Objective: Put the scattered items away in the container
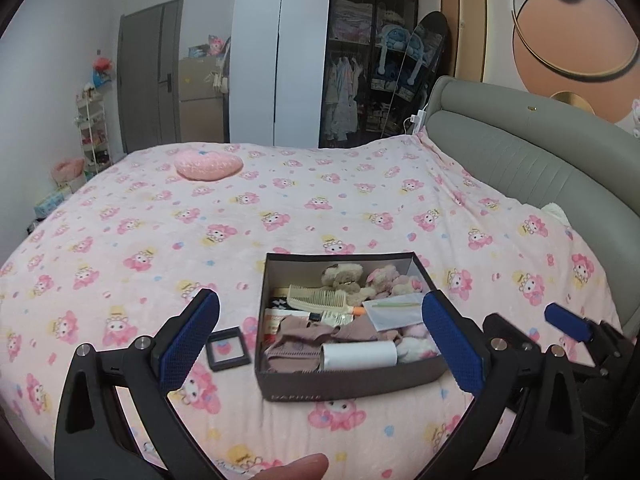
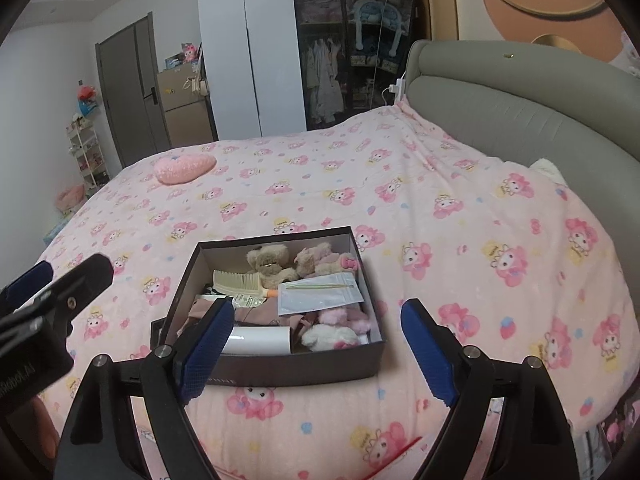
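Note:
A dark open box (image 1: 344, 382) sits on the pink bed, filled with plush toys (image 1: 344, 278), a cream comb (image 1: 318, 298), a clear bag (image 1: 394, 312), brown cloth and a white roll (image 1: 360, 354). It also shows in the right wrist view (image 2: 296, 370). A small black frame (image 1: 227, 348) lies on the blanket just left of the box. My left gripper (image 1: 320, 344) is open and empty, above the box's near side. My right gripper (image 2: 320, 344) is open and empty, just before the box; it shows in the left wrist view (image 1: 568, 322).
A pink heart cushion (image 1: 208, 165) lies far back on the bed. A grey padded headboard (image 1: 520, 148) runs along the right. A wardrobe (image 1: 280, 60), door and shelves stand behind the bed. The bed's front edge is near me.

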A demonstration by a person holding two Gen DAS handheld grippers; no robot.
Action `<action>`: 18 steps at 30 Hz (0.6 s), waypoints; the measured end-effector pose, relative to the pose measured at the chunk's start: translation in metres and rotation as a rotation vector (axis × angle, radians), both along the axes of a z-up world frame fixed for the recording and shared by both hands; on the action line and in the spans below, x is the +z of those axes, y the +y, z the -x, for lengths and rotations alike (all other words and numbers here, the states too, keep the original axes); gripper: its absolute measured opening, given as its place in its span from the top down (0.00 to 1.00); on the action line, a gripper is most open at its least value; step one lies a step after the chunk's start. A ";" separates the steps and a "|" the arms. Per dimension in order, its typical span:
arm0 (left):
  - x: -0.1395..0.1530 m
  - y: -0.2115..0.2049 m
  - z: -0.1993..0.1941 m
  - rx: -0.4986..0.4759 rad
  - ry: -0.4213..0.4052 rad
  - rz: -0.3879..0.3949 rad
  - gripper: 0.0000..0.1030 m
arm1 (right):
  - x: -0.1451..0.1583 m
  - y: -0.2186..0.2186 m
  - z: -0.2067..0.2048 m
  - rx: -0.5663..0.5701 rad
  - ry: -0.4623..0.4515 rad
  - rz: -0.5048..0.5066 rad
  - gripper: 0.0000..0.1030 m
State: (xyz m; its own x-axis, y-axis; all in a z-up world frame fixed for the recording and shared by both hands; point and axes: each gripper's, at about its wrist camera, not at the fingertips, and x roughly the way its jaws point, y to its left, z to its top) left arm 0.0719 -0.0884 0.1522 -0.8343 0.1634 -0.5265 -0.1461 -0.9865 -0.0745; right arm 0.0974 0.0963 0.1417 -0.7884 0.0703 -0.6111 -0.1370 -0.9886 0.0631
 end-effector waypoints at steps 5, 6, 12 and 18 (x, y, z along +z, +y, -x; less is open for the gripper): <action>-0.012 0.000 -0.017 0.006 -0.024 -0.003 0.01 | -0.006 -0.003 -0.015 -0.004 -0.003 -0.018 0.18; -0.014 0.000 -0.019 0.010 -0.029 -0.002 0.01 | -0.009 -0.003 -0.018 -0.004 -0.008 -0.023 0.18; -0.022 0.001 -0.026 0.017 -0.045 0.003 0.01 | -0.017 -0.005 -0.027 -0.005 -0.024 -0.036 0.18; -0.022 0.005 -0.030 0.010 -0.045 0.009 0.01 | -0.018 -0.010 -0.031 0.013 -0.025 -0.044 0.18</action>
